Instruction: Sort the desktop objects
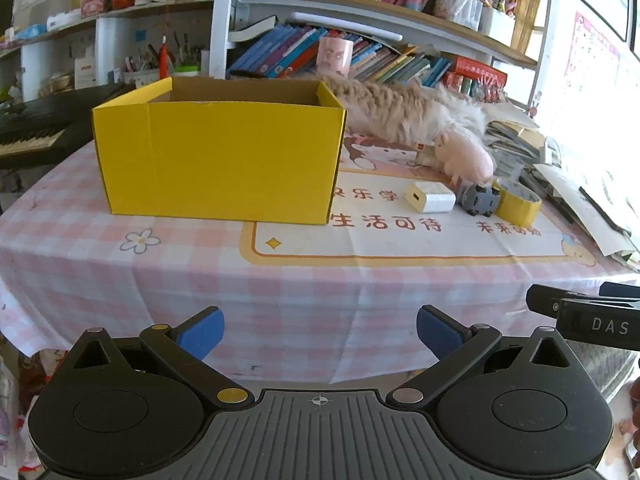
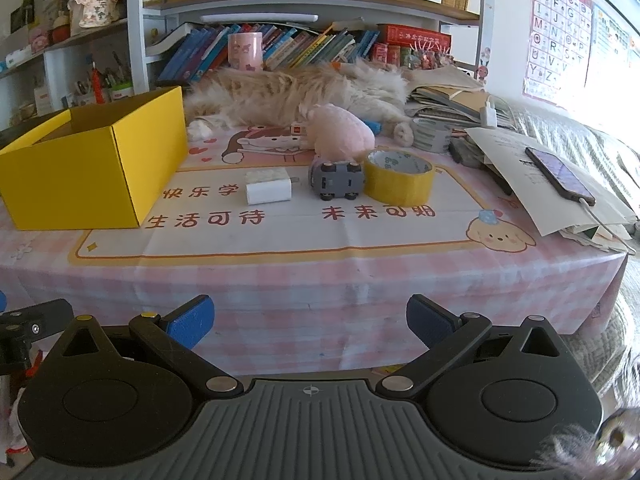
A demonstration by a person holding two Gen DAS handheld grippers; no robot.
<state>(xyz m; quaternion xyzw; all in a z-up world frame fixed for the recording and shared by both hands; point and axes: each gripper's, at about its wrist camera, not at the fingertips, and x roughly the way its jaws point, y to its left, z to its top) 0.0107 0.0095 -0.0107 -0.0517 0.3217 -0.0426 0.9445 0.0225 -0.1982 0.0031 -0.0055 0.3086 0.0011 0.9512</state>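
An open yellow cardboard box (image 1: 218,160) (image 2: 92,168) stands on the left of the desk. To its right lie a white charger plug (image 1: 431,197) (image 2: 269,188), a grey toy car (image 1: 479,199) (image 2: 337,180) on its side, a roll of yellow tape (image 1: 517,202) (image 2: 399,177) and a pink plush toy (image 1: 464,155) (image 2: 340,132) behind them. My left gripper (image 1: 319,330) and my right gripper (image 2: 310,322) both stand open, held back from the desk's front edge, with nothing between their blue pads.
A fluffy cat (image 1: 404,110) (image 2: 288,94) lies along the back of the desk. Papers and books (image 2: 460,120) pile up at the right, with a phone (image 2: 560,176) on top. Bookshelves (image 2: 304,12) stand behind. A keyboard (image 1: 28,140) is at the far left.
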